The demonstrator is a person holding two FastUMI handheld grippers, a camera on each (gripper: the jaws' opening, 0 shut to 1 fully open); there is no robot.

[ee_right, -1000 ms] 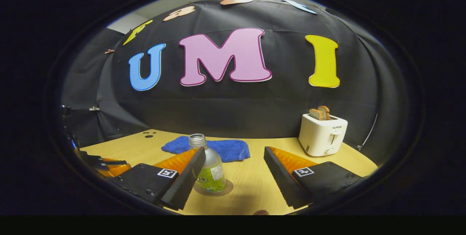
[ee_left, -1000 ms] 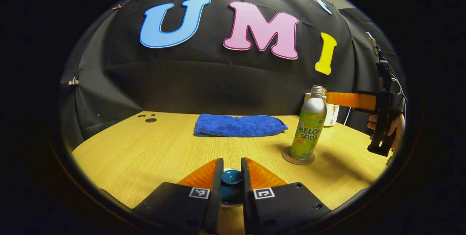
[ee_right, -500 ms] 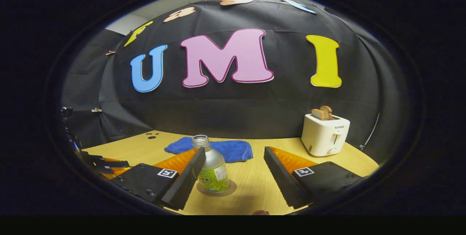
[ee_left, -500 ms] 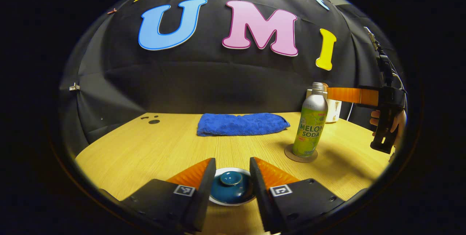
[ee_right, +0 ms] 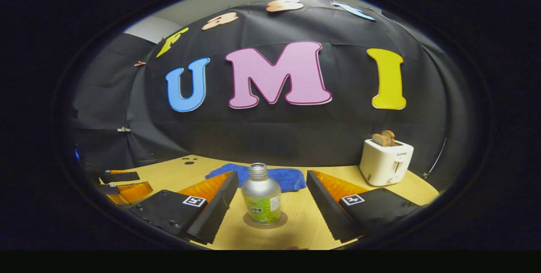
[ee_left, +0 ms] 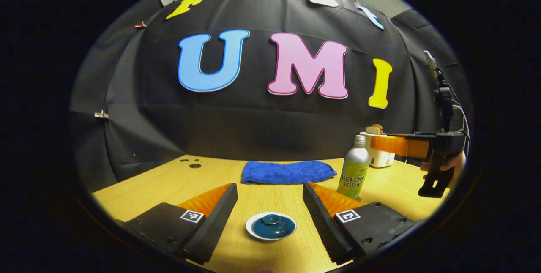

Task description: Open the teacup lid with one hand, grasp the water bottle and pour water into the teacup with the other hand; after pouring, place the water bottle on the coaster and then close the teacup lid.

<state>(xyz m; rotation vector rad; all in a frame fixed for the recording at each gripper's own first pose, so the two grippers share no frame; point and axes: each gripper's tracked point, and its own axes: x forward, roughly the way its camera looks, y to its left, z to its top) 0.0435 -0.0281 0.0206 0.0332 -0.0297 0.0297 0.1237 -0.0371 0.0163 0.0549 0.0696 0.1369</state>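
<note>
Tools — two: left tool [ee_left: 269, 193], right tool [ee_right: 269, 182], both spread; one lidded teacup [ee_left: 271, 227], one bottle [ee_right: 261, 199].

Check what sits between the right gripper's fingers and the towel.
The bottle, upright on its coaster, stands there in the right gripper view, ahead of the open right gripper and untouched, with the towel behind.
</note>
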